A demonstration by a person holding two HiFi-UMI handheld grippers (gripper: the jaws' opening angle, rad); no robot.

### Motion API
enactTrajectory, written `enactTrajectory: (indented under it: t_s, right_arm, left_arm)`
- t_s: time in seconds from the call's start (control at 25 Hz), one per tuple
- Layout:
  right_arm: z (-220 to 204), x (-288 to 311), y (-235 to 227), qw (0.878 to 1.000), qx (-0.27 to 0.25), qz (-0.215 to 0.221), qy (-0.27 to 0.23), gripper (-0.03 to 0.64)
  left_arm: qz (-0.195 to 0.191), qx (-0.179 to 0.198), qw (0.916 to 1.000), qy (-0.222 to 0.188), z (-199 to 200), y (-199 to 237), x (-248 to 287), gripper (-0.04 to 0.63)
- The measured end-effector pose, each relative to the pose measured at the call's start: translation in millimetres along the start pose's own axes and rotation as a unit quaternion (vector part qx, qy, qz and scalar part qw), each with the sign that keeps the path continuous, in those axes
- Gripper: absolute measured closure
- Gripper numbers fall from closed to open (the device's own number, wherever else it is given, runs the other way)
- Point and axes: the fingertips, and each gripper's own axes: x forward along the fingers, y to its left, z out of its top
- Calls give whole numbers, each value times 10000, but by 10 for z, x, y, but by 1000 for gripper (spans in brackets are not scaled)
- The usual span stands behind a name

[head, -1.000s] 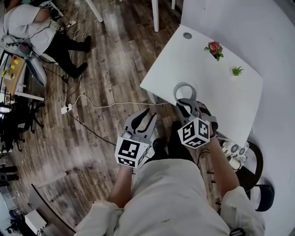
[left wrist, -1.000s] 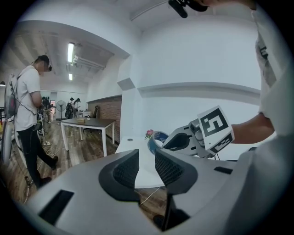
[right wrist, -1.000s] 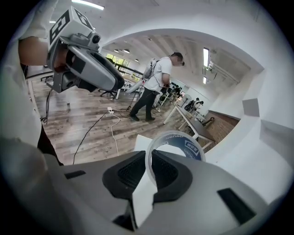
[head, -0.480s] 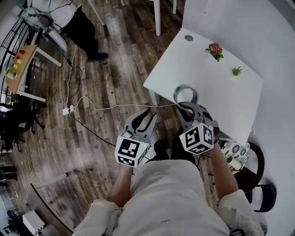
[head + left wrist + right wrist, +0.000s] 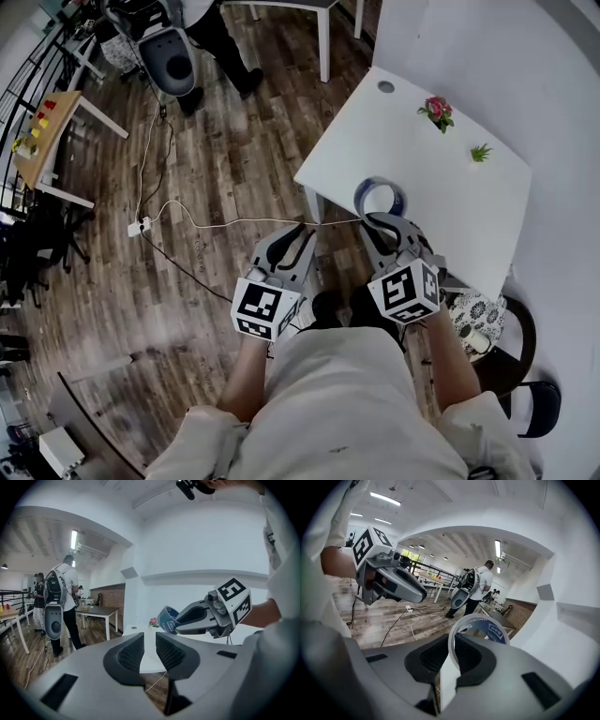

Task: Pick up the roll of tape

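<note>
Left gripper (image 5: 298,234): held almost level beside the right, jaws just closing to a narrow gap, nothing between them. Right gripper (image 5: 382,223): tilted downward, jaws clamped on the roll of tape (image 5: 497,631). Both forearms reach forward.

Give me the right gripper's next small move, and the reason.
Probably raise the right gripper a little more, jaws shut. Its pads pinch the wall of the roll of tape, which looks lifted but close above the near edge of the white table; extra height would clear it.
</note>
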Motion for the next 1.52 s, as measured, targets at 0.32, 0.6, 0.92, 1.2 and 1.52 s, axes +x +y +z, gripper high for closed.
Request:
enactTrajectory:
  t_s: [0.32,0.6,0.92,1.2,1.52]
  right_arm:
    - [117,-100,-3,9998,25,-44,-215,569]
    - [158,-153,-9,9990,287,-37,-335,568]
    - [219,-168,49,9990,240,-17,-363,568]
    - [255,-153,74,9990,277,-47,-355,568]
    - [233,-141,75,9992,281,-96,-285,568]
  left_arm:
    - [-27,43,9999,-98,52,-48,11,523]
    - [-72,84,9999,-97,65,-90,40,534]
    - [-160,107,9998,-109,78,-98,63,548]
    - [-222,101,9996,-105,82,-62,90,560]
    - [-332,104,9993,-118,88,-76,138,566]
